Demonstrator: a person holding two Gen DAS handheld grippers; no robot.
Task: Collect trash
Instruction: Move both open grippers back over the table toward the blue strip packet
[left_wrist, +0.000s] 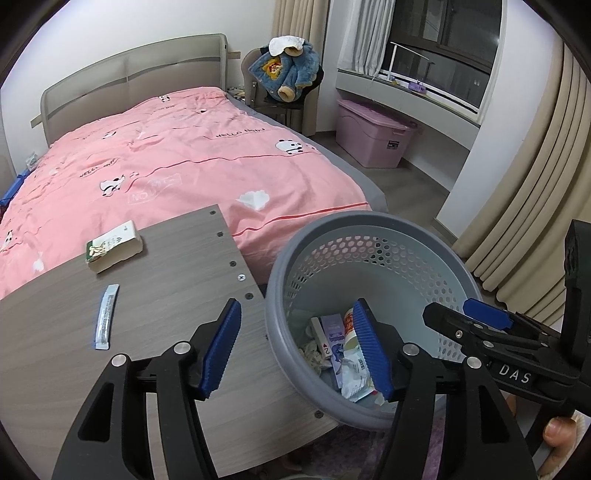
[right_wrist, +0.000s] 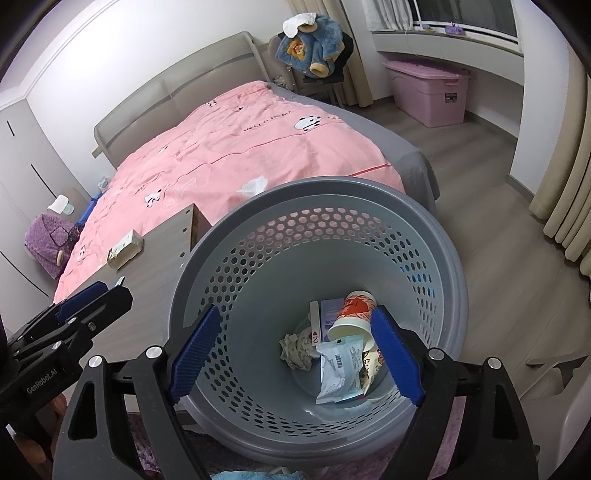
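Bedroom desk beside me holds a sachet and packet, earlier trash sits in the bin, and both my left gripper and right gripper gape empty, so I risk nudging the sachet off the edge.

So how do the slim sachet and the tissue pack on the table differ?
The slim sachet is thin, flat and bluish-silver; the tissue pack is a thick cream block with a green printed end. The sachet lies nearer the left hand-held gripper; the pack lies farther back, toward the bed. Both rest on the wooden table, outside the basket.
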